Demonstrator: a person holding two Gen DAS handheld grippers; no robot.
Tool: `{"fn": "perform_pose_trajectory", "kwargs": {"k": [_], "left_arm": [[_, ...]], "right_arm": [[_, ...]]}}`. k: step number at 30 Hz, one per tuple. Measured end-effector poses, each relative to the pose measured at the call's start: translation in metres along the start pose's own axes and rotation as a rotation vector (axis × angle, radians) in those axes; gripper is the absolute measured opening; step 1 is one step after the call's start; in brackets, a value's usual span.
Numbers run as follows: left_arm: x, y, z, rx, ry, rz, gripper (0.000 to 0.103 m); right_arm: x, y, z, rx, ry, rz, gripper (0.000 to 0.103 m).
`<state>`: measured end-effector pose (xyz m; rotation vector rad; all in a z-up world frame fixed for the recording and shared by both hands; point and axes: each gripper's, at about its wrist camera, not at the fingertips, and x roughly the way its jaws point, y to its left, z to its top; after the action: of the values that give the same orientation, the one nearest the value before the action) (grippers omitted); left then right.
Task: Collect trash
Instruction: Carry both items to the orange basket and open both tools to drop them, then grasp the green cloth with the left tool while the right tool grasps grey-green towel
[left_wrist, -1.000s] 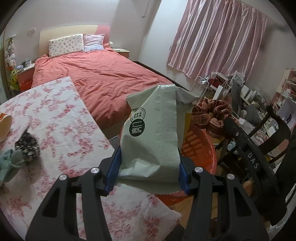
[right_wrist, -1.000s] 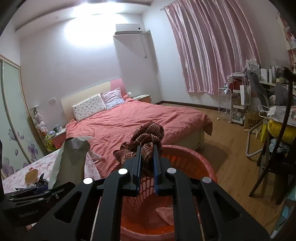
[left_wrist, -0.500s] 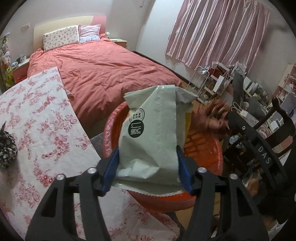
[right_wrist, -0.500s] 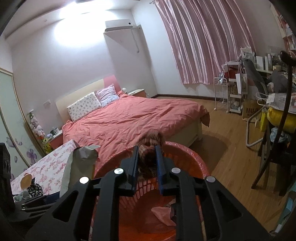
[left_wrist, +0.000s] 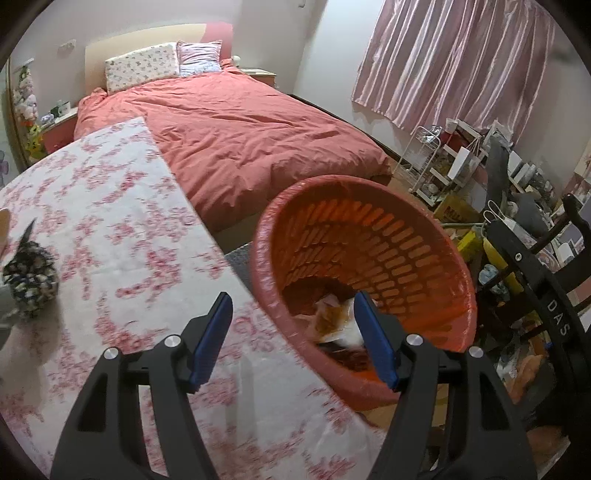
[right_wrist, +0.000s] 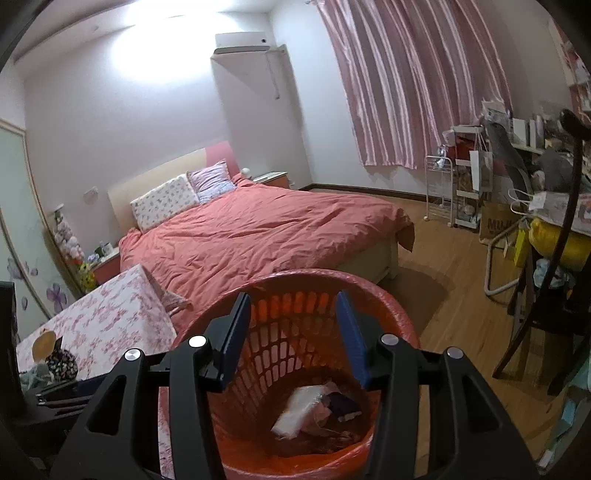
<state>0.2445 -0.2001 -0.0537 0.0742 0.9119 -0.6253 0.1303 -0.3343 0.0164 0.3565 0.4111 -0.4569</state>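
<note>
An orange-red slatted basket (left_wrist: 391, 251) stands on the floor beside the table, below both grippers. My left gripper (left_wrist: 293, 332) hangs over its near rim; its jaws are opening and nothing is between the blue pads (left_wrist: 214, 332). The pale snack bag (left_wrist: 334, 319) lies blurred inside the basket. My right gripper (right_wrist: 293, 334) points down into the same basket (right_wrist: 303, 274), its jaws opening, empty. At the bottom lie the pale bag (right_wrist: 301, 408) and dark brownish scraps (right_wrist: 343, 404).
The table with a floral cloth (left_wrist: 110, 221) is at the left, a dark flowered pouch (left_wrist: 29, 284) on it. A red bed (left_wrist: 240, 129) lies beyond. A black chair (left_wrist: 535, 295) and cluttered shelves (right_wrist: 476, 184) stand at the right, with wood floor (right_wrist: 461, 314) between.
The left gripper let go of the pale bag, which dropped into the basket, and sank toward it. The right gripper opened and the brown knitted cloth fell in.
</note>
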Motion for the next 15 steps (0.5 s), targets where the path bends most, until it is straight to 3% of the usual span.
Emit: {"fn": "perform_pose_trajectory", "kwargs": {"k": [15], "left_arm": [[-0.077, 0.083, -0.027, -0.116, -0.076, 0.141, 0.070]], "right_arm": [[-0.014, 0.067, -0.006, -0.135, 0.038, 0.125, 0.053]]}}
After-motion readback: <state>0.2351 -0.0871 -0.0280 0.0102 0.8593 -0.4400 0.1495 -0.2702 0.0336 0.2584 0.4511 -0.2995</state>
